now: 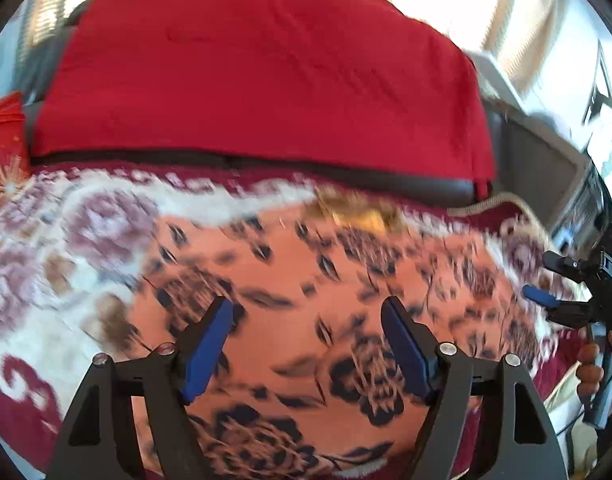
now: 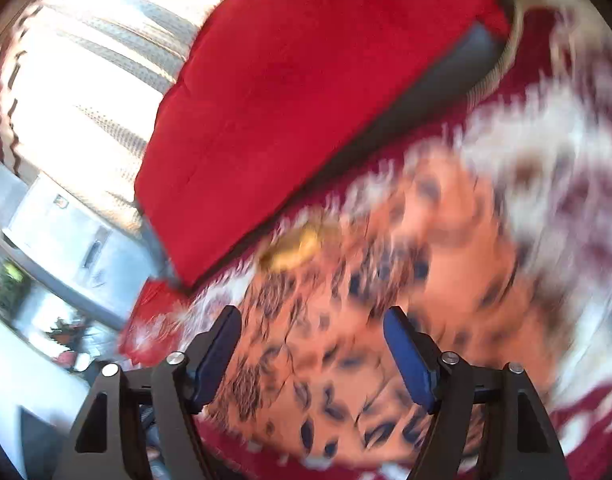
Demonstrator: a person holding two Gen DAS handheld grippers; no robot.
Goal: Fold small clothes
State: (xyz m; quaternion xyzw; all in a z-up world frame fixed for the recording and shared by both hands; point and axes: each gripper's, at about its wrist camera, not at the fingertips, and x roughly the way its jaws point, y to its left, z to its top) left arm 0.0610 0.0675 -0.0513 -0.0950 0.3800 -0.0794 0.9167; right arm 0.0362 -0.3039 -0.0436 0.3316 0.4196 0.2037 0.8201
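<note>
A maroon blanket (image 1: 22,392) with white scrolls and mauve flowers covers the whole near surface in both wrist views. Beyond it, at the far side, rises a dark padded backrest (image 1: 425,184) draped with a plain red cloth (image 1: 258,80), which fills most of the upper left-wrist view and runs diagonally across the right-wrist view (image 2: 290,92). Behind that, bright windows with pale curtains (image 2: 90,52) are blown out by daylight.

On the blanket lies the task's piece, an orange garment (image 1: 306,280) printed with dark flowers and leaf marks. It is spread fairly flat in the middle of the blanket, its far edge close to the foot of the backrest, where a small yellowish patch (image 1: 357,208) shows on it. In the right-wrist view the same garment (image 2: 385,320) is heavily smeared by motion, so its edges and folds cannot be made out.

The left gripper (image 1: 307,344) hangs above the near part of the garment with its blue pads wide apart, nothing between them. The right gripper (image 2: 311,352) is likewise spread wide over the cloth and grasps nothing; it also appears at the right edge of the left-wrist view (image 1: 545,280), with fingers (image 1: 589,368) of the hand around its handle. A pale braided cord (image 1: 485,202) lies along the far right of the blanket.
</note>
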